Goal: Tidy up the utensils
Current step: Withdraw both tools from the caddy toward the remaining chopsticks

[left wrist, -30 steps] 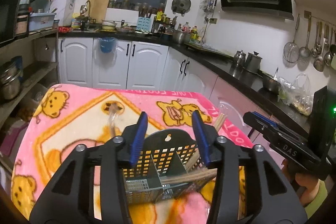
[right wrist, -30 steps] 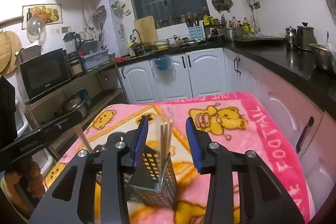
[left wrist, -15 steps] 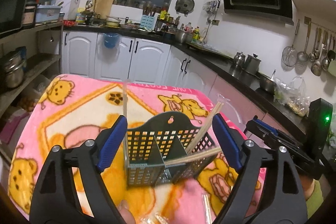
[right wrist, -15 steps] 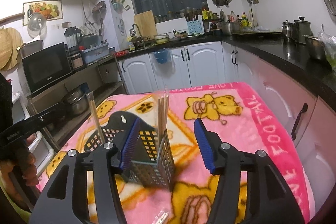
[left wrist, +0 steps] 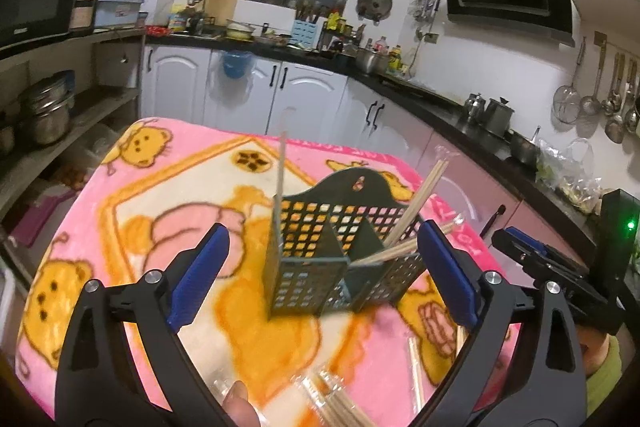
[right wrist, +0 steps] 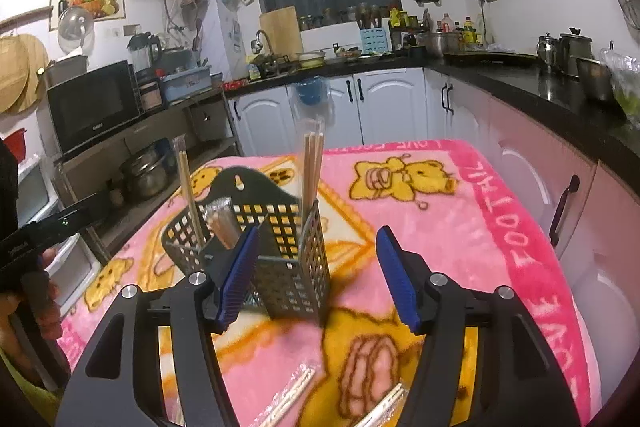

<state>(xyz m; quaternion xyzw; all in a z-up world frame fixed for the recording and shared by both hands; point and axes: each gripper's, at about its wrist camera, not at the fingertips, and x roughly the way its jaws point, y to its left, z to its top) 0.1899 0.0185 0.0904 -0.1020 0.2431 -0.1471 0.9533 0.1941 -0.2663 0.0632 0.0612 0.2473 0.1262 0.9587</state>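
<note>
Gaping wide and holding nothing, the left claw (left wrist: 320,277) hovers just above the desk (left wrist: 80,227), its blue pads on either side of a dark perforated utensil caddy (left wrist: 316,267) without touching it. The right claw (right wrist: 316,281) is likewise spread and empty, framing the same caddy from the other side. The caddy stands upright on a pink blanket printed with yellow bears, and is split into compartments. Thin wooden chopsticks (right wrist: 312,163), some in clear sleeves, stand in it: one bundle upright in a corner cell, others leaning outward at an angle (left wrist: 416,195). More wrapped pairs (right wrist: 288,403) lie loose on the blanket close beneath the claws. These sticks look light, stiff and slender, and their plastic wrappers probably make them slippery, so a pinch near the middle of a bundle seems safest. Judging by its thin mesh walls, the caddy seems light enough to tip if bumped.
</note>
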